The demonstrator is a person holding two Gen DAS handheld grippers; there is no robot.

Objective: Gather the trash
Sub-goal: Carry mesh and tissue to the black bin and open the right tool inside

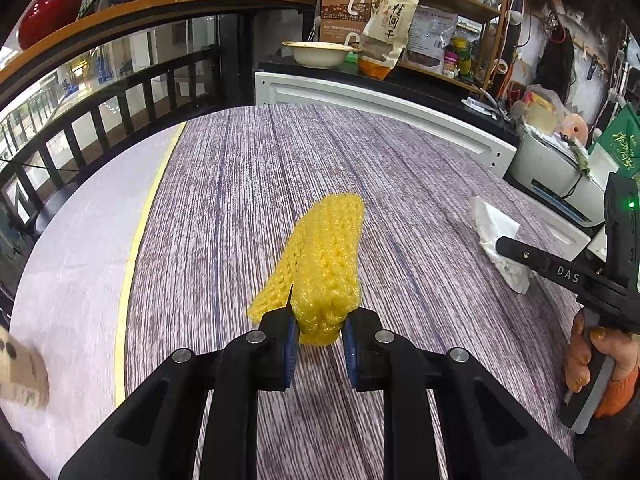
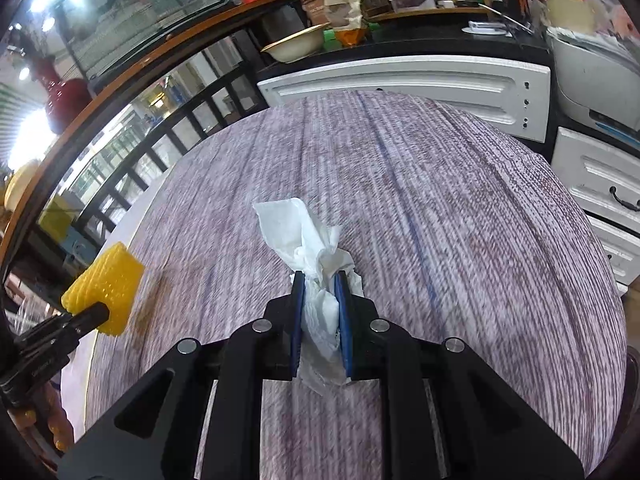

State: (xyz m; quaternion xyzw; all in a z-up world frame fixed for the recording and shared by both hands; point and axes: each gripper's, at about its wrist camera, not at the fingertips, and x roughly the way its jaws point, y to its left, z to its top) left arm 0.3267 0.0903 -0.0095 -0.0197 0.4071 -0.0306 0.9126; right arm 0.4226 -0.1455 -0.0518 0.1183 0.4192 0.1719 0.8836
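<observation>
Left gripper: the black two-finger left gripper (image 1: 319, 330) with blue pads is clamped on the near end of a yellow foam fruit-net sleeve (image 1: 325, 264).
Yellow sleeve: it sticks out forward from between the fingers, above the table; in the right wrist view the same sleeve (image 2: 107, 288) shows at the far left, pinched at its lower edge by the left gripper's tips (image 2: 96, 314).
Right gripper: the black right gripper (image 2: 320, 312) is closed on a crumpled white paper tissue (image 2: 308, 248).
White tissue: its bunched middle is squeezed between the blue pads, a loose flap fans out ahead of the fingertips and a tail hangs back behind them; from the left wrist view the tissue (image 1: 494, 232) sits at the tip of the right gripper (image 1: 505, 246).
Table: a round top with a purple-grey streaked woven-look cover (image 1: 248, 184) lies beneath both grippers.
Background: a white panelled cabinet front (image 2: 408, 80) stands just past the table's far edge, and a cream bowl (image 1: 314, 53) rests on the dark counter above it.
</observation>
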